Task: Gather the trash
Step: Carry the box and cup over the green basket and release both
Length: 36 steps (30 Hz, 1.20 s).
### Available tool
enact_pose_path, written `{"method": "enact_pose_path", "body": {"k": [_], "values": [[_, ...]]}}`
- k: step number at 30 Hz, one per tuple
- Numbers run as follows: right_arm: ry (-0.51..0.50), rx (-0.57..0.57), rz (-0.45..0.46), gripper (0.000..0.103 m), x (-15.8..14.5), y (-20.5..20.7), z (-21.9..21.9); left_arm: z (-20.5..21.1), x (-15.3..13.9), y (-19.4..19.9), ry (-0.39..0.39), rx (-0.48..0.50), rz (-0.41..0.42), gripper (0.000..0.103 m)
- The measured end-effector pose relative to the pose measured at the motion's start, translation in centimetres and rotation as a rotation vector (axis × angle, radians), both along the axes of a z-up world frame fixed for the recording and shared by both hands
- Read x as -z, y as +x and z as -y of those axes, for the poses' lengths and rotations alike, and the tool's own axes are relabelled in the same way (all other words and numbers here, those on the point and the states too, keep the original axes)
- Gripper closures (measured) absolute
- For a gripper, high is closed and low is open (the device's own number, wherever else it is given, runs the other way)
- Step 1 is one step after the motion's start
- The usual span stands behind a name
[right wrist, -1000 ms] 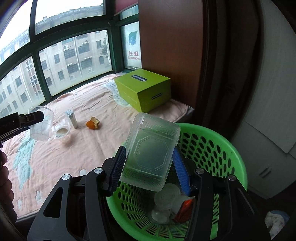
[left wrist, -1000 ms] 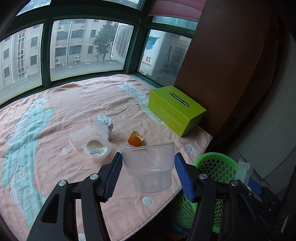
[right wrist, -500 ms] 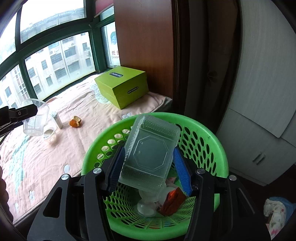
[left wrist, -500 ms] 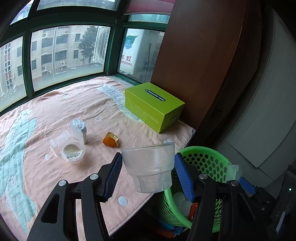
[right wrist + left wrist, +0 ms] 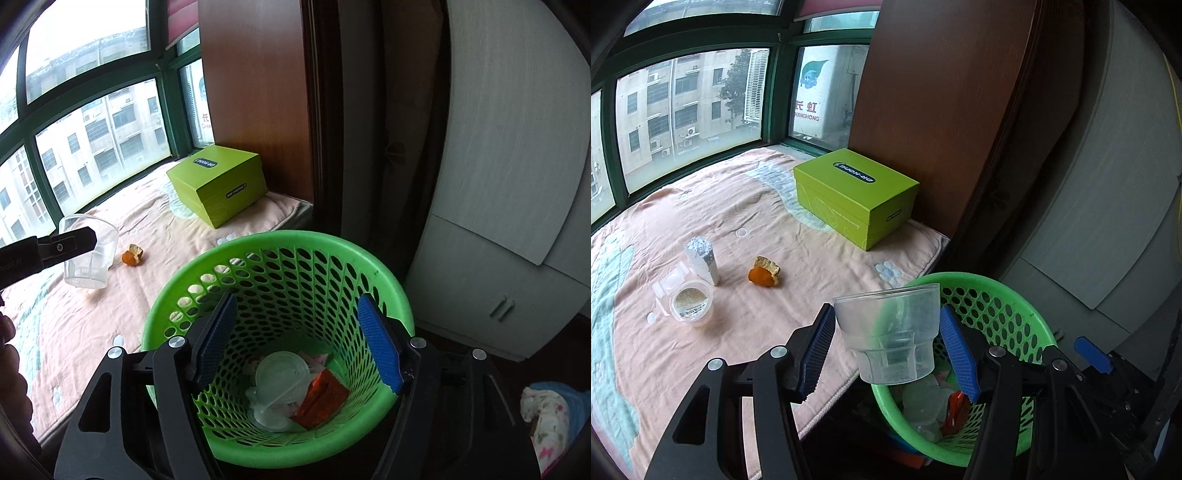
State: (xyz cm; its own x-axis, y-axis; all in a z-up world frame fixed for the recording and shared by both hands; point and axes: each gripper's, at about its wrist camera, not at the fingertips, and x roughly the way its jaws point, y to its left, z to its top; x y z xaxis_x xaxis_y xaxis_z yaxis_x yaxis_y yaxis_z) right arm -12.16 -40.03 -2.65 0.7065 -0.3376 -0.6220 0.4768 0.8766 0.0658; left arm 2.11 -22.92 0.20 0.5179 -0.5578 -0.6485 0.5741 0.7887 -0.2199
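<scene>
While the left tongs (image 5: 886,343) clamp a clear plastic cup (image 5: 891,332) over the green basket (image 5: 1004,317) rim, peel (image 5: 764,272), foam block (image 5: 701,258) and lidded tub (image 5: 691,303) remain mid-bed. Right tongs (image 5: 295,339), just opening, gape empty above the binned container (image 5: 279,380).

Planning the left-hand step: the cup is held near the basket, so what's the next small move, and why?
Probably carry the left tool a little further over the green basket, then open it. The clear cup is clamped between its pads and hangs at the basket's near rim, partly over the blanket's edge. The right tool has just been opening and stands empty above the basket.
</scene>
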Motion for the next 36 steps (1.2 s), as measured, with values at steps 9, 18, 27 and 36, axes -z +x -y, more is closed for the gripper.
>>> {"method": "enact_pose_path", "body": {"k": [9, 18, 27, 36], "values": [[-0.009, 0.043, 0.014, 0.029, -0.2, -1.5, 1.1, 3.6, 1.5, -1.4, 0.042, 0.078, -0.011, 0.046], [-0.015, 0.073, 0.022, 0.028, -0.2, -2.2, 1.7, 5.5, 2.0, -2.4, 0.045, 0.133, -0.023, 0.034], [-0.015, 0.049, 0.027, 0.026, -0.3, -1.6, 1.1, 4.0, 1.7, -1.8, 0.041, 0.095, -0.018, 0.027], [-0.024, -0.042, 0.027, 0.021, -0.9, 1.0, -1.1, -0.9, 0.6, 0.9, 0.046, -0.031, 0.008, 0.025]]}}
